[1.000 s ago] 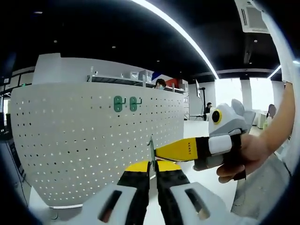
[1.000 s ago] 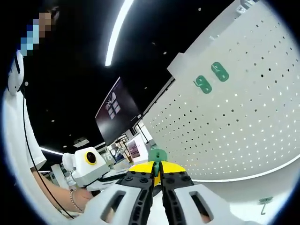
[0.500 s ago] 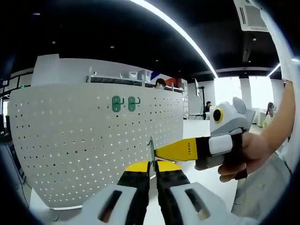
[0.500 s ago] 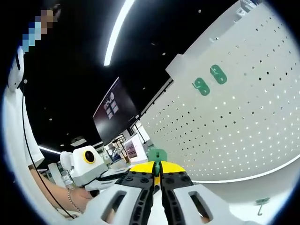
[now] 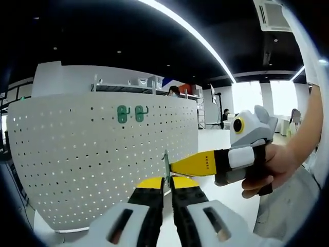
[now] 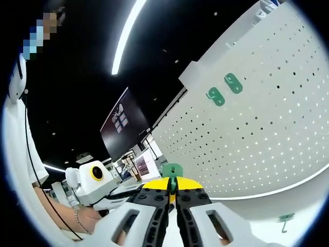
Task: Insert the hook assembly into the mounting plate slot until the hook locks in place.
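Both tongs, left (image 5: 167, 181) and right (image 6: 172, 188), pinching 1 green hook (image 6: 172, 170); best squared to pegboard (image 5: 103, 154) holes before pushing.

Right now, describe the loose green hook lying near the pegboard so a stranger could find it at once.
Start at the big white pegboard in the right gripper view. Two green hooks hang side by side high on its face. Drop to the white surface below its lower edge: the loose green hook lies there alone, off the board.
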The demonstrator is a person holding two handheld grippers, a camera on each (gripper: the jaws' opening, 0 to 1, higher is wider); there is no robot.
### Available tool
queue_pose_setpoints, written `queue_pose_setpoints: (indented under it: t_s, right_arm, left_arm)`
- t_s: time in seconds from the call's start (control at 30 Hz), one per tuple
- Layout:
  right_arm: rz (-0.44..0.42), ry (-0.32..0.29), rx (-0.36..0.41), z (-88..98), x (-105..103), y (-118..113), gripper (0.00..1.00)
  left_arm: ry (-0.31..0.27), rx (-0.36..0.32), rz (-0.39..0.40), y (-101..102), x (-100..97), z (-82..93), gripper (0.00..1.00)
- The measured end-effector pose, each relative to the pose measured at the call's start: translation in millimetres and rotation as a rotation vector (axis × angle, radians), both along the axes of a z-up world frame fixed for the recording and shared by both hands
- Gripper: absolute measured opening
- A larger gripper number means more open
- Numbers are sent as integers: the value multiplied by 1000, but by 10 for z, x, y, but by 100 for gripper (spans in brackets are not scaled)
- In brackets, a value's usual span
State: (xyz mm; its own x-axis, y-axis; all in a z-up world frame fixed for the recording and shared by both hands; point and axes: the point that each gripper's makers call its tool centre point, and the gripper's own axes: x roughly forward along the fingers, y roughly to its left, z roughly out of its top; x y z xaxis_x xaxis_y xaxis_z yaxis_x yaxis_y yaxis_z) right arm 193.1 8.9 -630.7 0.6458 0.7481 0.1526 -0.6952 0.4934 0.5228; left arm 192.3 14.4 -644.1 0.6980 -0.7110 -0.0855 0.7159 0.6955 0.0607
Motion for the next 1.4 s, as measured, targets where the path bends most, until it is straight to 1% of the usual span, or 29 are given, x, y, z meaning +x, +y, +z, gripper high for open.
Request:
queue_pose_setpoints:
  t_s: [0.03,0.1,0.17,0.3,0.37,0.4,0.43,0.47,0.53,0.63,0.87,0.97,1.07,1.2,1.3,1.33,1.37,1.4]
  right_arm:
    - [0,0,-2,-5,1,0,0]
    - [2,2,-2,-10,-5,2,0]
    - [7,7,-3,-17,-13,6,0]
    - [10,3,-9,-28,-19,5,1]
    - [14,5,-5,-23,-23,10,1]
    - [14,5,-6,-24,-23,12,1]
    - [14,5,-7,-24,-24,14,1]
    - [11,10,-3,-24,-19,12,1]
    - [9,11,3,-16,-13,12,1]
    - [8,18,2,-26,-8,16,1]
    - [10,19,7,-14,-3,20,1]
    - [15,30,20,-9,-3,32,1]
    - [18,34,19,-12,-4,38,1]
    - [2,29,5,2,7,20,1]
    - [-15,28,-28,-2,20,6,1]
    - [-38,20,-73,-22,41,-18,1]
    - [-45,23,-88,-31,45,-25,1]
    - [-63,0,-137,-14,53,-40,1]
  left_arm:
    - [-6,5,-1,-1,-4,-9,8]
    - [-1,9,2,5,-7,-37,15]
    - [33,18,11,18,-12,-96,23]
    - [53,10,12,21,-21,-131,34]
    - [67,29,12,20,-25,-181,39]
    - [58,49,9,19,-27,-211,42]
    - [62,48,9,19,-28,-222,44]
    - [84,38,10,23,-34,-244,47]
    - [93,35,15,36,-28,-260,52]
    - [101,31,17,55,-30,-279,54]
    - [105,25,36,84,-15,-294,74]
    - [112,21,39,83,-16,-312,78]
    - [117,32,40,76,-19,-346,83]
    - [117,28,44,84,-19,-348,83]
    - [122,28,47,99,-9,-363,81]
    - [123,30,48,103,-10,-364,81]
    - [123,31,48,106,-10,-364,81]
    - [122,32,49,109,-7,-365,81]
